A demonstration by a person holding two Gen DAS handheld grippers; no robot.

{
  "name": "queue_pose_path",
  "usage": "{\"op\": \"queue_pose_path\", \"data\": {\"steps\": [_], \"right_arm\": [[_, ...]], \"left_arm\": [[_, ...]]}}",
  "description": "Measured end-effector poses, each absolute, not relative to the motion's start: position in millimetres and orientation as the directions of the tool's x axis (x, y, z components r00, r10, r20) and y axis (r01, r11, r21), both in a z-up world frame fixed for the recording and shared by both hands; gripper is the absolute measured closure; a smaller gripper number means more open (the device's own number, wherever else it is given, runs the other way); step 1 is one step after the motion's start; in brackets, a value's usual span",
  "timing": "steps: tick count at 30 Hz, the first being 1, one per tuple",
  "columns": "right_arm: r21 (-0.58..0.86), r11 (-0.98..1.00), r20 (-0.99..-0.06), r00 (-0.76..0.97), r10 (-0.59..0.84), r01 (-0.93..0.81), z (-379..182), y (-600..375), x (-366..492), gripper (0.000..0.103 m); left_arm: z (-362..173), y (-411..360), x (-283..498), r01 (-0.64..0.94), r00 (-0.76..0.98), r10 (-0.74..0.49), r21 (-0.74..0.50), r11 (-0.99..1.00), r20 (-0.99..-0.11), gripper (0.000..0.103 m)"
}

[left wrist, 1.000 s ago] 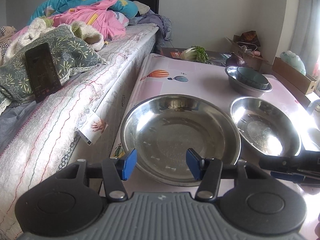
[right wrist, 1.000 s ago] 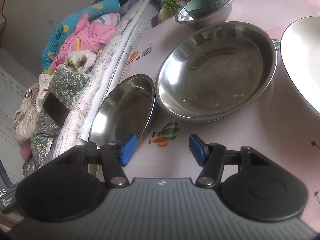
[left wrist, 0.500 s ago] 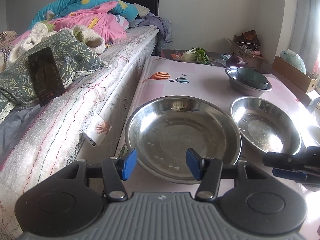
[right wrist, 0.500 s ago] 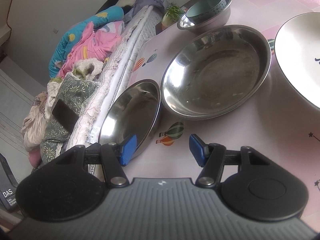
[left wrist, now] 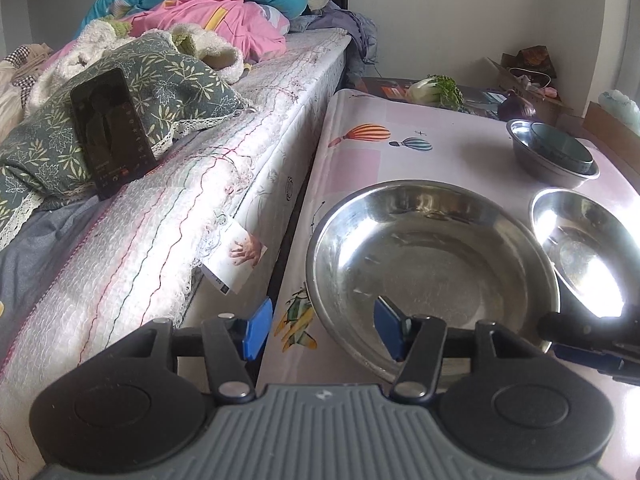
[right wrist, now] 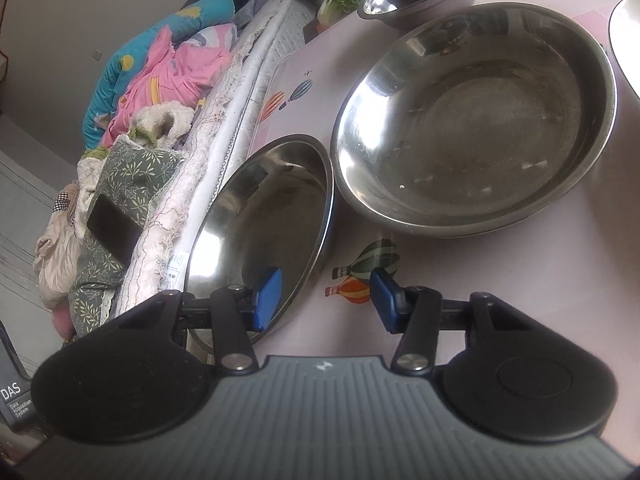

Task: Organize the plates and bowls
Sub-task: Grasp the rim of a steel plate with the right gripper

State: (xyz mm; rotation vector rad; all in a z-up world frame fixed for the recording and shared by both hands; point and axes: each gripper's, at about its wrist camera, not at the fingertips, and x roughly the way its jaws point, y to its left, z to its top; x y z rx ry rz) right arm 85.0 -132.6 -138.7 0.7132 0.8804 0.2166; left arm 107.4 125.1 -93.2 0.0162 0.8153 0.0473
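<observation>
The left gripper (left wrist: 324, 330) was seen about half open, nothing clamped. Its right pad (left wrist: 390, 328) was placed over the inside of the shallow steel plate (left wrist: 432, 272), and the left pad was set outside it, past the table (left wrist: 400, 168) edge. So the plate's near-left rim was framed between the jaws, with no pad seen pressing on it.

The right gripper (right wrist: 326, 300) was seen partly open, and its jaws had just been closing. The opposite rim of the same plate was caught between them, with the left pad (right wrist: 268, 300) over the plate's inside and the right pad over the balloon-print cloth. A clear gap was left on both sides, so no grip was made out.

The shallow steel plate was laid flat at the table's bed-side edge. A deeper steel bowl (left wrist: 580, 256) was set just beside it; whether the rims touched could not be told. Farther back a small steel bowl (left wrist: 536, 168) was seen with a teal bowl (left wrist: 560, 148) nested inside it. Part of a white plate (right wrist: 628, 28) was cut off at the right wrist view's edge, beside the deeper bowl.

A bed (left wrist: 240, 184) was pushed against the table, with a dark phone (left wrist: 112, 132) propped on a leaf-print pillow (left wrist: 168, 80). A leafy green vegetable (left wrist: 436, 90) was lying past the table's far end.
</observation>
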Motion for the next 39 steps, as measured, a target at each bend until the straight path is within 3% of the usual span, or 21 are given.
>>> {"op": "queue_pose_path", "data": {"steps": [7,13,15,19,39], "right_arm": [[0.668,0.734,-0.623,0.632,0.461,0.122,-144,-133,96,0.059],[0.682,0.720,-0.616,0.629,0.474,0.125,-147,-134,104,0.070],[0.684,0.720,-0.614,0.626,0.481,0.118,-147,-133,106,0.077],[0.670,0.736,-0.621,0.612,0.490,0.090,-145,-126,108,0.087],[0.648,0.760,-0.663,0.521,0.538,0.039,-129,-136,70,0.091]], "left_arm": [[-104,131,135,-0.041,0.651,0.047,0.027,0.999,-0.757,0.046],[-109,133,148,-0.041,0.627,0.039,0.017,0.999,-0.778,0.066],[-110,135,149,-0.039,0.621,0.035,0.014,0.999,-0.783,0.076],[-110,136,148,-0.027,0.612,0.006,-0.013,1.000,-0.791,0.087],[-98,131,87,0.011,0.608,-0.023,-0.020,1.000,-0.794,0.087]]}}
